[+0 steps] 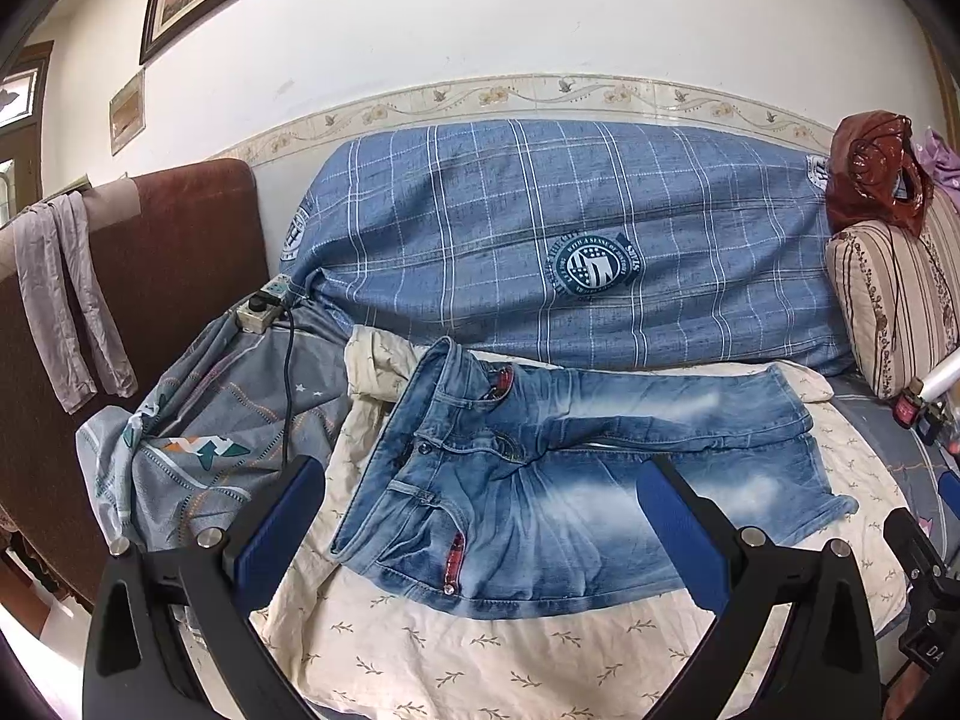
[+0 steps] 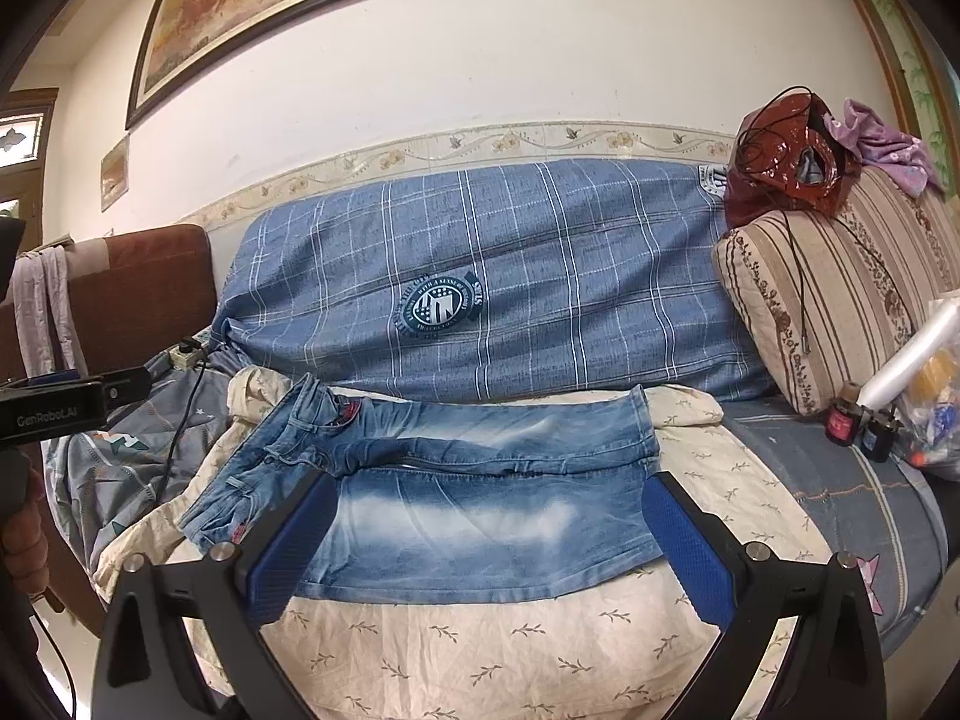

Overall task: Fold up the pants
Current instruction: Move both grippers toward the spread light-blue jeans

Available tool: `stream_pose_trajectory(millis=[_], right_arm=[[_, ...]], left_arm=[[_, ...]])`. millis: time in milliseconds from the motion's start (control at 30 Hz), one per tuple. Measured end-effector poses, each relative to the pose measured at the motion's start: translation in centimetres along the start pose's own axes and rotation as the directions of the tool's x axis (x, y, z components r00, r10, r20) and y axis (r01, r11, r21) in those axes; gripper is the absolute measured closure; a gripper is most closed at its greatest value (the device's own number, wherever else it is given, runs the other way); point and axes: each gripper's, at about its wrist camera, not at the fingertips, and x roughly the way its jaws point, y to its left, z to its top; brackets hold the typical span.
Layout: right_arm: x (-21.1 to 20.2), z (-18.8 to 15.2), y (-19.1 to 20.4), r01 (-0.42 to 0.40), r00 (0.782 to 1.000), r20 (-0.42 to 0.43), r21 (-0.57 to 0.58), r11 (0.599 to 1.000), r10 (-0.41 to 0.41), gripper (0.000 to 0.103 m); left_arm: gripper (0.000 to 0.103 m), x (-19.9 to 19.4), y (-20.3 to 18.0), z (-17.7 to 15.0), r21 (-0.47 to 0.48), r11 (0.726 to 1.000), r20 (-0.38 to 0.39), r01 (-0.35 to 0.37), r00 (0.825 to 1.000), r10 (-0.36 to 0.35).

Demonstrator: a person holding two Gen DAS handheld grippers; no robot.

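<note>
Behind the jeans, the blue plaid cushion (image 1: 558, 240) filled the back of the sofa and carried a round dark crest on its front. The cream leaf-print sheet (image 1: 480, 648) lay under the jeans and spread toward the cameras past their near edge. To the left of the jeans a grey patterned cloth (image 1: 198, 450) was bunched on the seat, with a brown armrest (image 1: 174, 252) beyond it. To the right of the jeans stood a striped floral pillow (image 2: 840, 312), and a shiny red-brown bag (image 2: 786, 150) sat on top of it.

The jeans (image 1: 540, 480) lay flat across the sheet, waistband to the left and cuffs to the right, with their 2 legs side by side and the far leg against the foot of the plaid cushion. They looked short, as if already doubled at the legs, though I cannot tell that for sure.

The left gripper (image 1: 480, 534) hung above the waist half of the jeans with its blue pads spread wide and nothing between them. The right gripper (image 2: 486, 540) hung above the near leg of the jeans, likewise spread wide and holding nothing.

A white power strip (image 1: 264, 306) rested left of the jeans at the cushion's corner, its black cord trailing over the grey cloth. 2 small dark bottles (image 2: 858, 426) stood right of the jeans, below the pillow.
</note>
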Motion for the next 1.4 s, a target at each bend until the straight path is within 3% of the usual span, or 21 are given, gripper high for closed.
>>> stream_pose_trajectory(millis=[567,1400], right_arm=[[3.4,-1.0,0.1,-0.003,0.997,-0.078,0.022,1.000,0.005,0.000],[7.2,-1.6,4.5,-0.055,0.988,-0.143,-0.036,0.998,0.049,0.000]], left_arm=[[0.000,3.2,2.7,-0.9,-0.037,0.998,-0.037,-0.053,0.998,0.052],[0.000,5.9,9.0,-1.4,-0.127,0.978,-0.061,-0.166,0.985,0.160]])
